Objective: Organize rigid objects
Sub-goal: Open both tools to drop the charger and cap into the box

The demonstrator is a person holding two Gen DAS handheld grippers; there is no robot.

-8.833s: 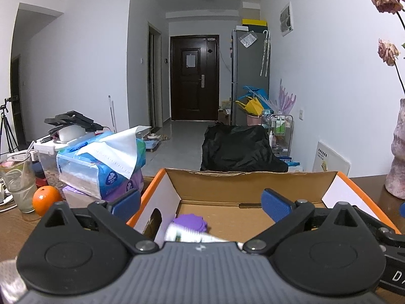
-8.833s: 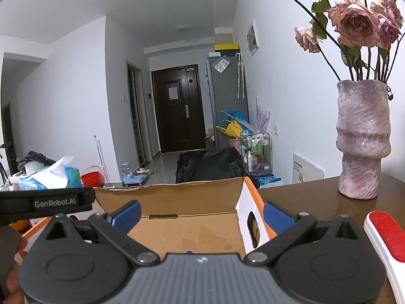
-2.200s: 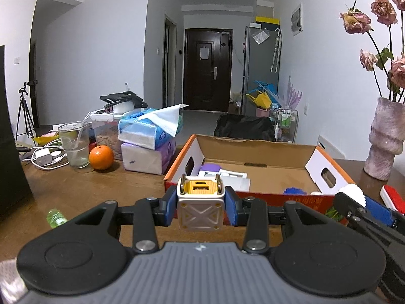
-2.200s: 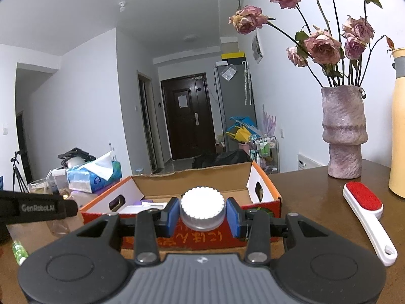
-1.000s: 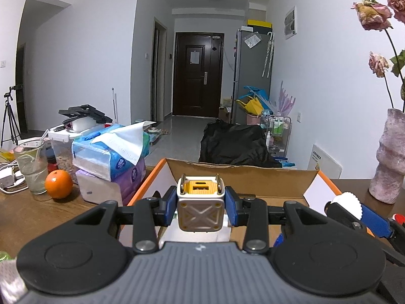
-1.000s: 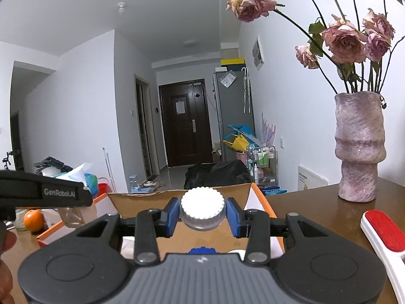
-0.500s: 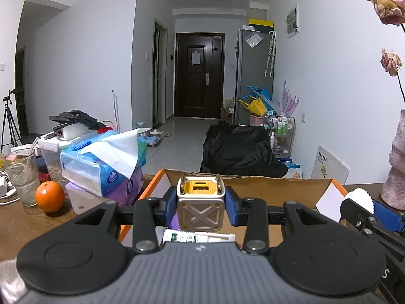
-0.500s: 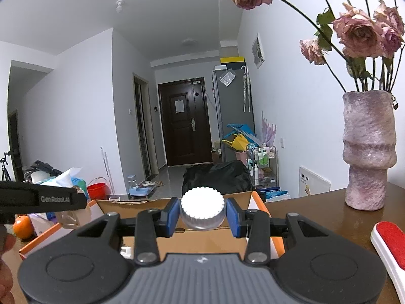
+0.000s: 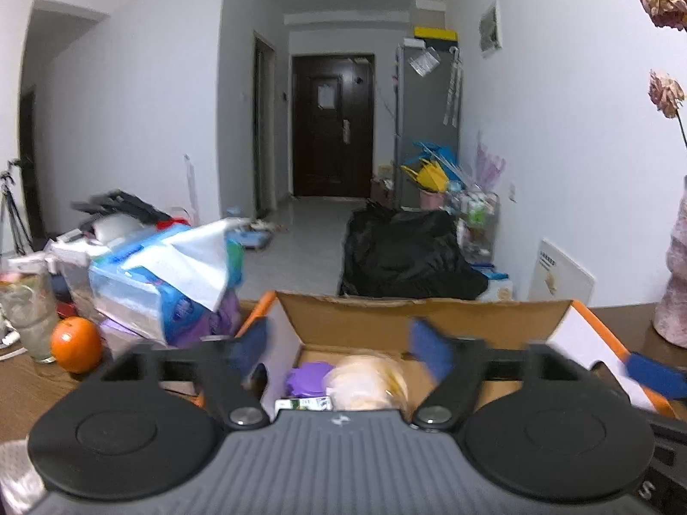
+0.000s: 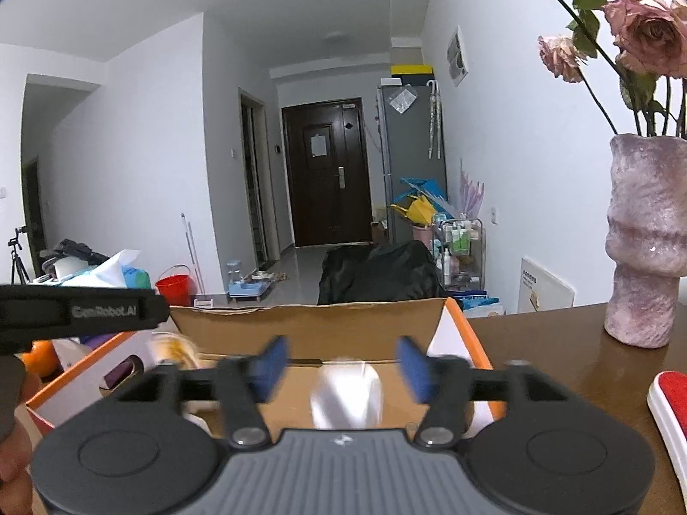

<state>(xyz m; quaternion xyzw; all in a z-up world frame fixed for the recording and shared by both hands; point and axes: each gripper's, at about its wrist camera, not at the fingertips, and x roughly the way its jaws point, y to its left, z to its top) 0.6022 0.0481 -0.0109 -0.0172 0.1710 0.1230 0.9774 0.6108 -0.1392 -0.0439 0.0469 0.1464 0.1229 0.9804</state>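
Cardboard box (image 9: 429,313) lay beneath your left gripper (image 9: 341,349) and right gripper (image 10: 339,365); both jaws were opening, pads clear of the blurred yellow-topped block (image 9: 365,382) and white cap (image 10: 347,395).

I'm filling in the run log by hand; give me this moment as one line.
left gripper: opening, blurred yellow-and-white cube below its fingers | right gripper: opening, blurred white round cap between fingers | both over orange-edged cardboard box

Both tools (image 9: 339,349) (image 10: 339,362) now opening, cube (image 9: 365,382) and cap (image 10: 347,395) apparently loose above box (image 9: 412,307).
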